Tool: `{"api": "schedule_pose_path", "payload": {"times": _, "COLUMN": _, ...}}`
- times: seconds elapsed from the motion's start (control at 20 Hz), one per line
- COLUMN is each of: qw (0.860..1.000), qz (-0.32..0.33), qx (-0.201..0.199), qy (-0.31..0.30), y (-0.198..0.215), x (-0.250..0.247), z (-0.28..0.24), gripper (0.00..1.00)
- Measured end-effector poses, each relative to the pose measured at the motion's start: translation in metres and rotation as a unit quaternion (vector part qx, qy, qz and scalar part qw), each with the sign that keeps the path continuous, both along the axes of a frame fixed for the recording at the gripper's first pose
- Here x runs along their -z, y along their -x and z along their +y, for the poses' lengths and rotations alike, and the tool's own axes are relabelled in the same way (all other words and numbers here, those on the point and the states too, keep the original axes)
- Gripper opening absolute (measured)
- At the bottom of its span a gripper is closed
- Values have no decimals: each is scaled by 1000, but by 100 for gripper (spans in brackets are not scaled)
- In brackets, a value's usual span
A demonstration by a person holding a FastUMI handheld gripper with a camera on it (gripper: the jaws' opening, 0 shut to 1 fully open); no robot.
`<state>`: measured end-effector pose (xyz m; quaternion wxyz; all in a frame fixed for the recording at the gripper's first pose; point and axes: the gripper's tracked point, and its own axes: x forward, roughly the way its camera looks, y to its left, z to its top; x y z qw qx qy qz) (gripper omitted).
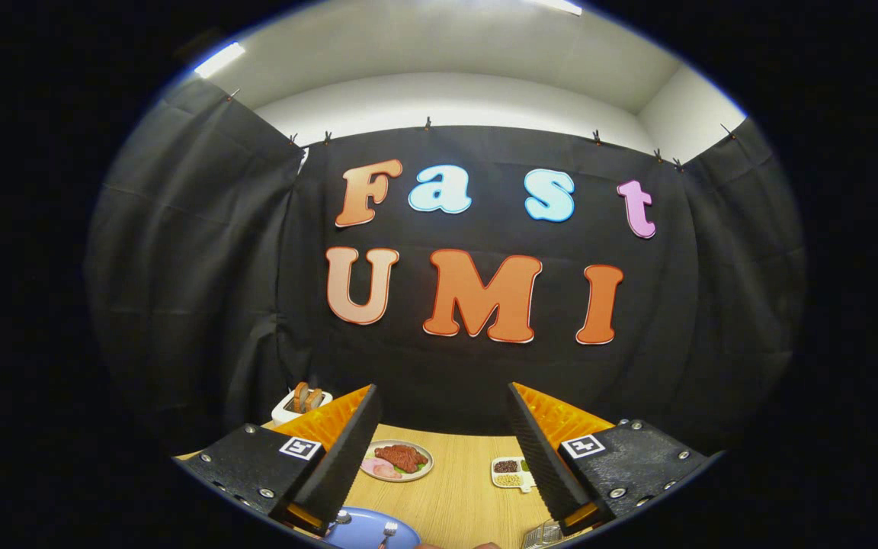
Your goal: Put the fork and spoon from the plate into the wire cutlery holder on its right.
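Wood-grain tabletop [462, 488] shows through the wide gap between the jaws [439, 450], which stand spread well apart and pinch nothing. They ride high and point level toward the booth's black cloth wall, not down at the work.

The round blue plate [370, 530] lies just below the inner edge of one finger, partly cut off. On it rest a small metal spoon [341, 518], its bowl close to that finger, and beside it a small metal fork [389, 528], tines up toward the wall. To the right of the blue plate, under the other finger, a corner of the silvery wire cutlery holder [542, 536] peeks out; both pieces of cutlery are on the plate, none in the holder.

Beyond the blue plate sit a round pale dish of toy meat and greens [397, 460] and, right of that, a small white divided tray of beans [511, 472]. Farther left of the blue plate, near the wall, stands a white toaster with brown slices [300, 404].

I judge the task barely begun: this is the approach to the first pick. The next move calls for tipping the jaws down over the blue plate, straddling one thin handle across its width, and closing low enough to catch it off the flat surface.
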<state>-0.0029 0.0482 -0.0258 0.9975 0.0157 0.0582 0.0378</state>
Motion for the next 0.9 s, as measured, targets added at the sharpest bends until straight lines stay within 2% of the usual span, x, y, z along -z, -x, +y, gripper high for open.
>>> {"api": "schedule_pose_path", "payload": {"times": 0.2, "qw": 994, "qz": 105, "qx": -27, "qy": -4, "y": -1, "x": 52, "z": 24, "gripper": 98}}
{"api": "schedule_pose_path", "payload": {"times": 0.35, "qw": 982, "qz": 179, "qx": -56, "qy": -17, "y": 3, "x": 91, "z": 46, "gripper": 98}}
{"api": "schedule_pose_path", "payload": {"times": 0.55, "qw": 963, "qz": 257, "qx": -74, "qy": -21, "y": 12, "x": 145, "z": 67, "gripper": 98}}
{"api": "schedule_pose_path", "payload": {"times": 0.7, "qw": 937, "qz": 336, "qx": -91, "qy": -17, "y": 25, "x": 193, "z": 80, "gripper": 97}}
{"api": "schedule_pose_path", "payload": {"times": 0.9, "qw": 891, "qz": 443, "qx": -103, "qy": -3, "y": 51, "x": 254, "z": 93, "gripper": 96}}
